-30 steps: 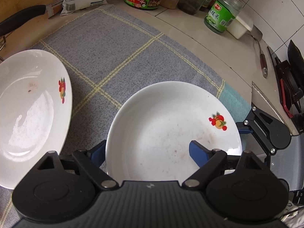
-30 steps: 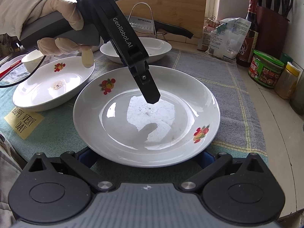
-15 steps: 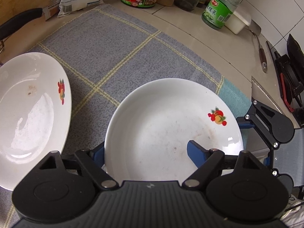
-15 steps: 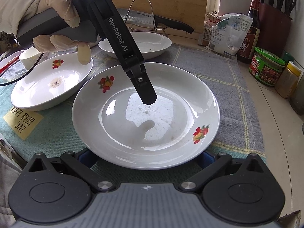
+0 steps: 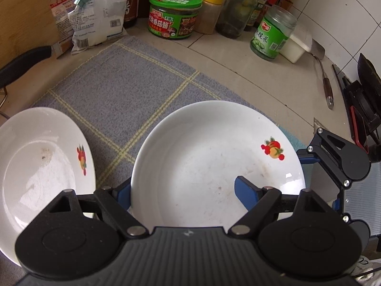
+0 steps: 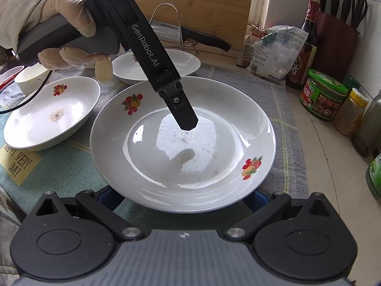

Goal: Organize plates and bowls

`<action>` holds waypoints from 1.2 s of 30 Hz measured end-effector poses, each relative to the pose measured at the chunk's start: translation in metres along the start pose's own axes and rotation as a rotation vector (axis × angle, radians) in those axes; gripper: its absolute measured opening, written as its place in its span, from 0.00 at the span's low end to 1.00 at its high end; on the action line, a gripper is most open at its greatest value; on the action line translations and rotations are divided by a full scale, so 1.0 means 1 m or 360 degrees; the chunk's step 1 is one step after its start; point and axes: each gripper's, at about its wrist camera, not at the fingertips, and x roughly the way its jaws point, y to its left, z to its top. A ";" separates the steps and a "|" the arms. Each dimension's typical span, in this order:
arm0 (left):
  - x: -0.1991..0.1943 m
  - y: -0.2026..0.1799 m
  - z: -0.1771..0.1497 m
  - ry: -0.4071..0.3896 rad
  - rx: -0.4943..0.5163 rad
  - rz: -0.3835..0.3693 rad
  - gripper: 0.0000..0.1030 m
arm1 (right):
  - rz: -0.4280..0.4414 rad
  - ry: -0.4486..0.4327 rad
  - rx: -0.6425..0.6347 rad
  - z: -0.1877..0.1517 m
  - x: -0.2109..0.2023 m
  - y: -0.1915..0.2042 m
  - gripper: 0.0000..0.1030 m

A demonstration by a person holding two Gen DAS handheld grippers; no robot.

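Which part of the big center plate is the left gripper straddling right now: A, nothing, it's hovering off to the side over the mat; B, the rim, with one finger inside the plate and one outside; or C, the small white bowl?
B: the left gripper has one blue finger inside the big center plate and the other outside its rim.

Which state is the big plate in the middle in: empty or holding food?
Empty. The big plate shows only bare white glaze with faint smudges and two fruit prints; the left claw has one finger over its well.
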 end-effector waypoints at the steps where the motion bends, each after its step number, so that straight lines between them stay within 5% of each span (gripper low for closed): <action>1: 0.001 0.000 0.003 -0.0011 0.0005 -0.0001 0.82 | -0.0008 0.0002 -0.0001 0.001 0.001 -0.004 1.00; 19: 0.041 0.006 0.059 -0.0093 0.0027 0.0003 0.82 | -0.0047 0.0063 0.0102 0.019 0.039 -0.063 1.00; 36: 0.053 0.014 0.060 -0.0073 0.0010 0.0047 0.83 | -0.0065 0.0095 0.0110 0.024 0.045 -0.067 1.00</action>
